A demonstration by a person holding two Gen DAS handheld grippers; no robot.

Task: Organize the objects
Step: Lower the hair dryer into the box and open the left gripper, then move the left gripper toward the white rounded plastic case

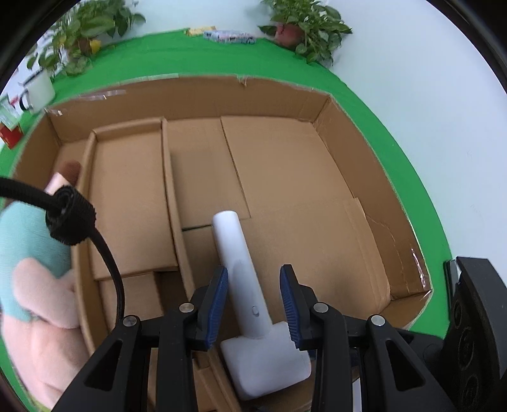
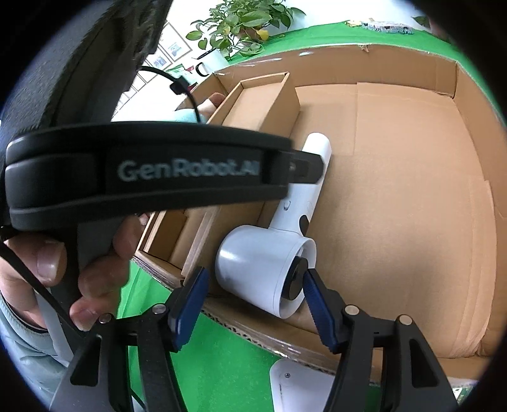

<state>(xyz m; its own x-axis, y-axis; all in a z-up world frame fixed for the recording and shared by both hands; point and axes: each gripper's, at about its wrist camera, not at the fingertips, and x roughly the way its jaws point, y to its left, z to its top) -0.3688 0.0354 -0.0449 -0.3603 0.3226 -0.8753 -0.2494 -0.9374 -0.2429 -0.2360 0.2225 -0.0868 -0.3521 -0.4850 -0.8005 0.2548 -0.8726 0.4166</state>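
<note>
"GenRobot.AI" marks the left hand-held gripper [image 2: 312, 168] – released astride the white plastic hair dryer [image 1: 250, 301], which lies in the brown cardboard box [image 1: 285, 92] on the green surface [image 1: 221, 54]; the right hand-held gripper [image 2: 253, 304] is released too.

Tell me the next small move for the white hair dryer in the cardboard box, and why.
Probably lift both grippers clear. The hair dryer already lies on the box floor beside the divider, and neither the left gripper nor the right gripper presses it.

I am counting one white hair dryer [image 1: 240, 272], one cardboard box [image 1: 275, 95], two potted plants [image 1: 304, 28], one plush toy [image 1: 38, 279], and one white mug [image 1: 38, 90].
</note>
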